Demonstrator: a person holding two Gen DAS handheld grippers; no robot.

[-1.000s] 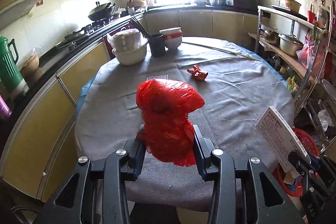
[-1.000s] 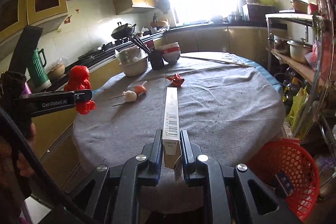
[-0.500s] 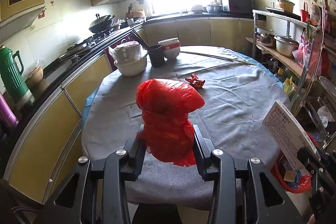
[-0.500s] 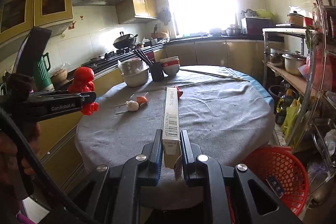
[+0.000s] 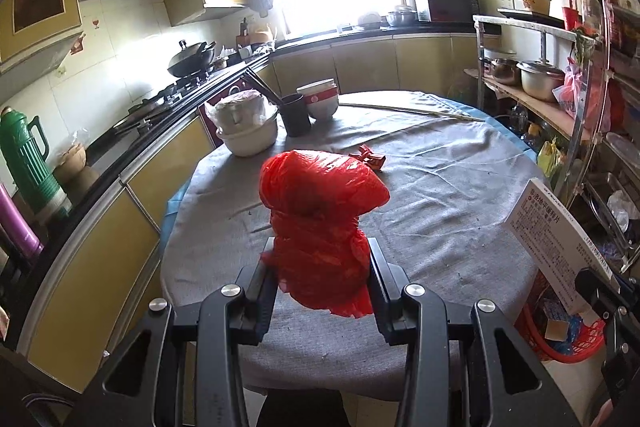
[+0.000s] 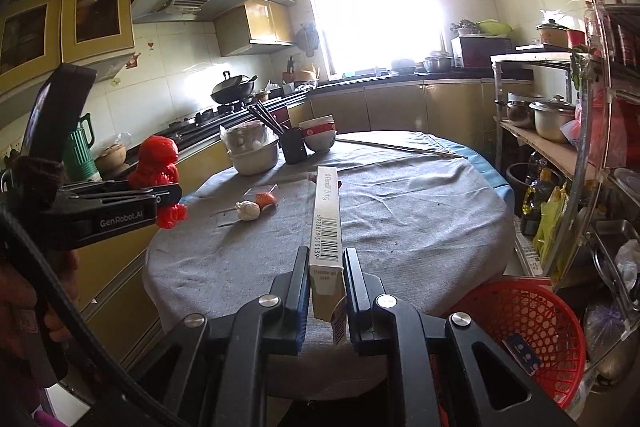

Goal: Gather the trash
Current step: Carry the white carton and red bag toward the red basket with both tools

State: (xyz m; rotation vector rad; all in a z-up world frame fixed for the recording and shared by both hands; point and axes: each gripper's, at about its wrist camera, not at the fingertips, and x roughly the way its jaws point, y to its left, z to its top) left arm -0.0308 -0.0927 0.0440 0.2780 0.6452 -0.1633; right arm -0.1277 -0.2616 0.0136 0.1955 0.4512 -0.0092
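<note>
My left gripper (image 5: 318, 267) is shut on a knotted red plastic bag (image 5: 320, 223), held above the near edge of the round table (image 5: 440, 195); the same red plastic bag (image 6: 158, 163) shows at the left of the right wrist view. My right gripper (image 6: 327, 277) is shut on a long white carton (image 6: 327, 223) with a barcode, which also appears as the white carton (image 5: 556, 239) at the right of the left wrist view. A red scrap (image 5: 370, 158), a white crumpled wad (image 6: 248, 210) and an orange-and-clear wrapper (image 6: 264, 195) lie on the cloth. A red mesh basket (image 6: 528, 323) stands on the floor at lower right.
Stacked white bowls (image 5: 246, 125), a black chopstick holder (image 5: 296, 115) and red-banded bowls (image 5: 319, 101) sit at the table's far side. A metal shelf rack (image 5: 576, 99) with pots lines the right. Yellow cabinets and a stove (image 5: 176, 91) run along the left, close to the table.
Both grippers have drawn back and up from the table with their loads; the table looks smaller and lower, and the red basket shows more fully in the right wrist view.
</note>
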